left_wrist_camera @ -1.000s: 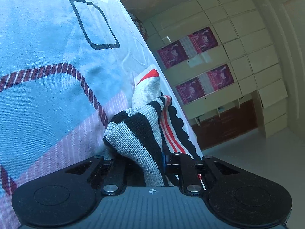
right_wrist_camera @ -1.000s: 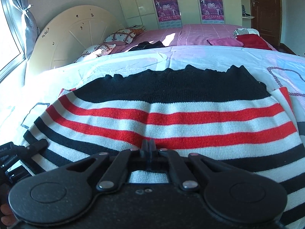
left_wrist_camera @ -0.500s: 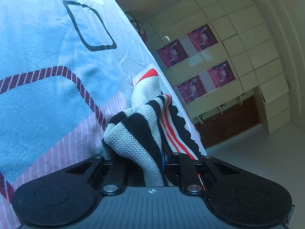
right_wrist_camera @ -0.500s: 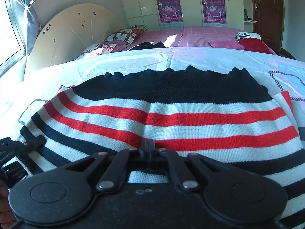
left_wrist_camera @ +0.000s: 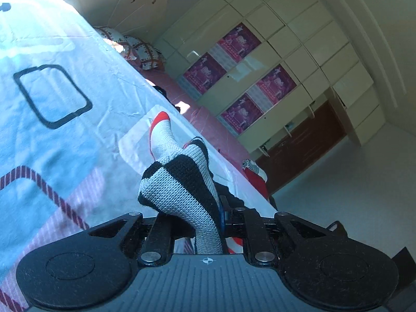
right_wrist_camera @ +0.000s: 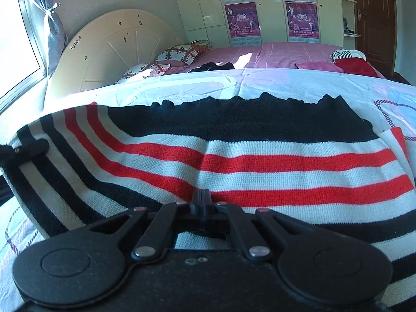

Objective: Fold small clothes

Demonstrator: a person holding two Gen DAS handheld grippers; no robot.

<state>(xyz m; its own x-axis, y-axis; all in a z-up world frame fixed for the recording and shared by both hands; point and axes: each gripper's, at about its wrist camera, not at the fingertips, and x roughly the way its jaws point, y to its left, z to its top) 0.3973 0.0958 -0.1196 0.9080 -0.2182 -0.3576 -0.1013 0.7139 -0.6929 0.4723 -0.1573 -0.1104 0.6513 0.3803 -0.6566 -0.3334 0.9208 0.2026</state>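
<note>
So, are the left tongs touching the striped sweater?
Touching. The left wrist view shows the left tongs closed on a bunched fold of the striped sweater, the knit pinched between them.

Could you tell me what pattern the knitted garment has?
Black, white and red stripes on the knitted garment, clearest from the right wrist.

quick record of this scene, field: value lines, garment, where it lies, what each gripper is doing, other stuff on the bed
garment: striped knit sweater, black, white and red bands
surface: bed sheet, pale blue with dark outlined shapes
left gripper: shut on a bunched corner of the sweater, lifted off the sheet
right gripper: shut on the sweater's near edge
garment state: mostly flat, left side raised
behind: headboard, patterned pillows, red clothing
wall: wardrobe with purple posters
</note>
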